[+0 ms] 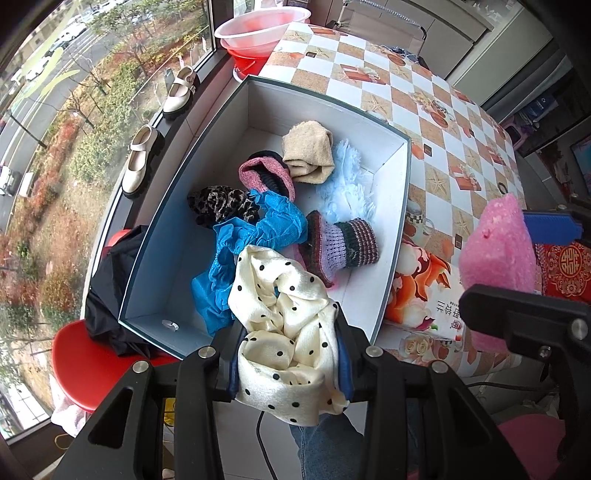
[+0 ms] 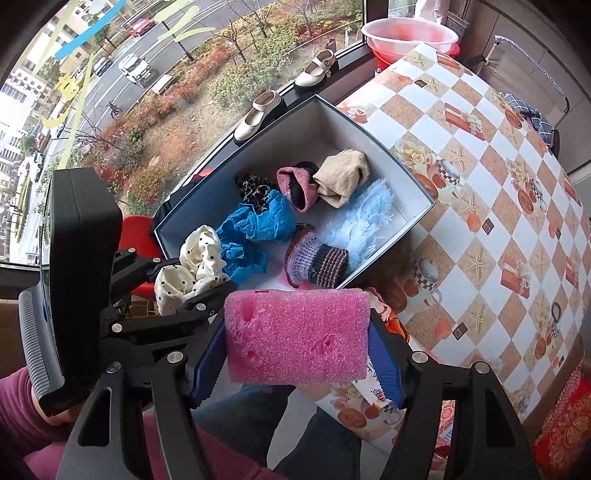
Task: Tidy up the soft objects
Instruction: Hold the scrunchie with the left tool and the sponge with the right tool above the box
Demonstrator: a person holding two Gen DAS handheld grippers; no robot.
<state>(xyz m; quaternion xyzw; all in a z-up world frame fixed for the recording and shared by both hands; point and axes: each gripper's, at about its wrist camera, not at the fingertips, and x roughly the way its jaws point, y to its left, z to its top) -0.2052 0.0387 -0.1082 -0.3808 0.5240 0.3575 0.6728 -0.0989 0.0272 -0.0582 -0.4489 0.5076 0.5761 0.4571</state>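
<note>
My left gripper (image 1: 290, 354) is shut on a cream polka-dot scarf (image 1: 284, 314), which bunches up over the near edge of the open box (image 1: 391, 236). My right gripper (image 2: 297, 354) is shut on a pink foam sponge (image 2: 295, 336), held just outside the box's near right corner. The sponge (image 1: 498, 254) and the right gripper's fingers (image 1: 524, 314) also show at the right of the left wrist view; the scarf (image 2: 195, 266) and left gripper (image 2: 199, 284) show at the left of the right wrist view. Inside the box lie a blue cloth (image 1: 258, 240), a striped knit piece (image 1: 340, 243) and several other soft items.
The box (image 2: 406, 225) sits at the edge of a checkered tablecloth (image 2: 498, 221). A printed carton (image 1: 424, 295) lies beside it. Two cream shoes (image 1: 177, 92) stand on the window sill, with a pink basin (image 1: 258, 29) beyond. A red stool (image 1: 85, 362) with dark fabric stands below.
</note>
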